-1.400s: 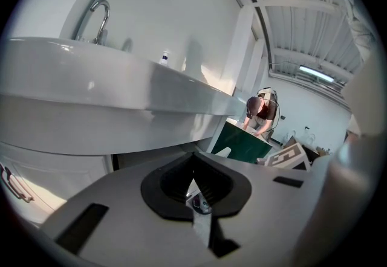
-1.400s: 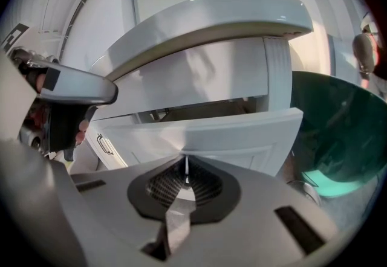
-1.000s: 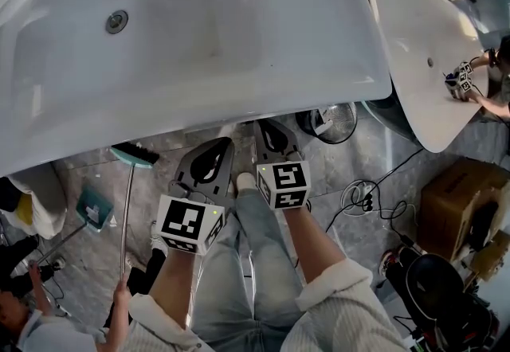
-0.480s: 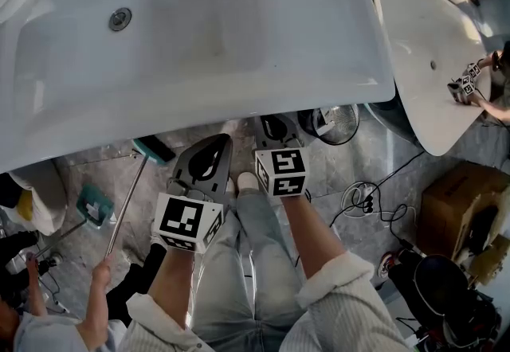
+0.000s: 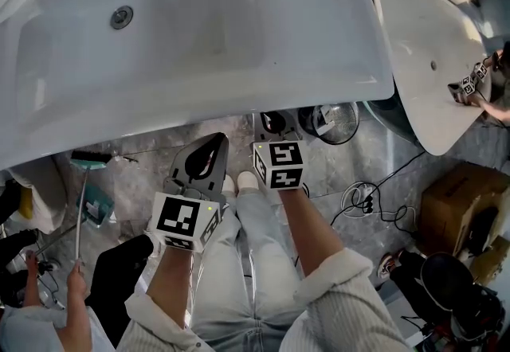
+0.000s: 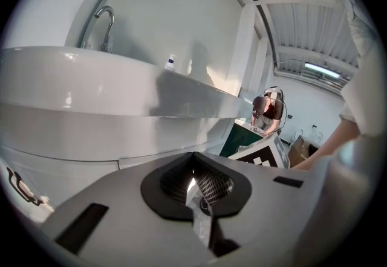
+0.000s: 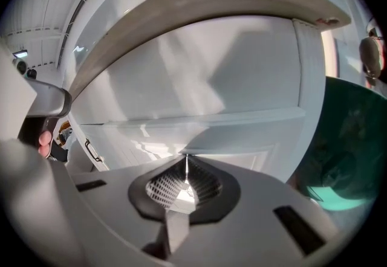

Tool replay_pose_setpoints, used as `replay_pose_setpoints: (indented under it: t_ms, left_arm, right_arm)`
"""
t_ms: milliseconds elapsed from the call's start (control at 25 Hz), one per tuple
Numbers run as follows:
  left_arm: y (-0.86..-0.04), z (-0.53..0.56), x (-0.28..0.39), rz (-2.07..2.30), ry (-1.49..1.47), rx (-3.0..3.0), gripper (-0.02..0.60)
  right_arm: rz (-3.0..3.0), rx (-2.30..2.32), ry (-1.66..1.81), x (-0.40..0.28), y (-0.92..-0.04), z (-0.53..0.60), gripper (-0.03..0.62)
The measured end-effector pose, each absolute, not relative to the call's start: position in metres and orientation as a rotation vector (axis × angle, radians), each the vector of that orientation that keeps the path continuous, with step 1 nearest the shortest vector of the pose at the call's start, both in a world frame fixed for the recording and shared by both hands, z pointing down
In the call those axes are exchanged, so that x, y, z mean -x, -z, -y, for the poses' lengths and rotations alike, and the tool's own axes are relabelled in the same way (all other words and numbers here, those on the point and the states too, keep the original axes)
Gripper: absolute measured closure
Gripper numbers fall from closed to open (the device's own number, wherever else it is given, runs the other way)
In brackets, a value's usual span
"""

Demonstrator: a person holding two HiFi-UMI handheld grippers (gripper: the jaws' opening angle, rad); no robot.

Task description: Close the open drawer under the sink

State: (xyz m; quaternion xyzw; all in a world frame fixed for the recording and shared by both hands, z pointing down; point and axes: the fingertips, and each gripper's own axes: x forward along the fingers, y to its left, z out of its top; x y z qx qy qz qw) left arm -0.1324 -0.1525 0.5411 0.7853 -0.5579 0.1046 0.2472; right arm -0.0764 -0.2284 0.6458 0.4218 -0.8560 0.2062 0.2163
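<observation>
The big white sink (image 5: 199,32) fills the top of the head view and hides the drawer below it. My left gripper (image 5: 215,142) is shut and empty, pointing at the sink's front rim. My right gripper (image 5: 272,124) reaches under that rim, so its tips are hidden there. In the right gripper view the right gripper (image 7: 185,158) is shut, its tips at or very close to the white drawer front (image 7: 199,96); contact is unclear. In the left gripper view the left gripper (image 6: 195,158) is shut, a short way from the white cabinet front (image 6: 72,145) under the sink rim.
A second white basin (image 5: 422,56) stands at the right, where another person's grippers (image 5: 466,88) work. At the left a person holds a broom (image 5: 80,199) near a dustpan (image 5: 97,205). A fan (image 5: 333,121), cables (image 5: 362,199) and a cardboard box (image 5: 458,203) lie on the floor.
My right gripper has pushed forward, further under the sink rim. The left gripper has barely moved. The person at the left has swung the broom leftward.
</observation>
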Motion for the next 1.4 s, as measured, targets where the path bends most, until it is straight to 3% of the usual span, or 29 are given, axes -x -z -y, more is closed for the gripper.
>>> replay_pose_setpoints:
  t_ms: [880,1400]
  left_arm:
    - [-0.487,0.151,0.122,1.511,-0.251,-2.217,0.566]
    - [-0.396,0.137,0.11,1.558,-0.128,-2.251,0.566]
  right_arm:
    - [2.397,-1.168,-0.592,0.057,-0.573,0.176,0.577]
    - [2.548,-1.183,-0.555,0.059,-0.439,0.166,0.577]
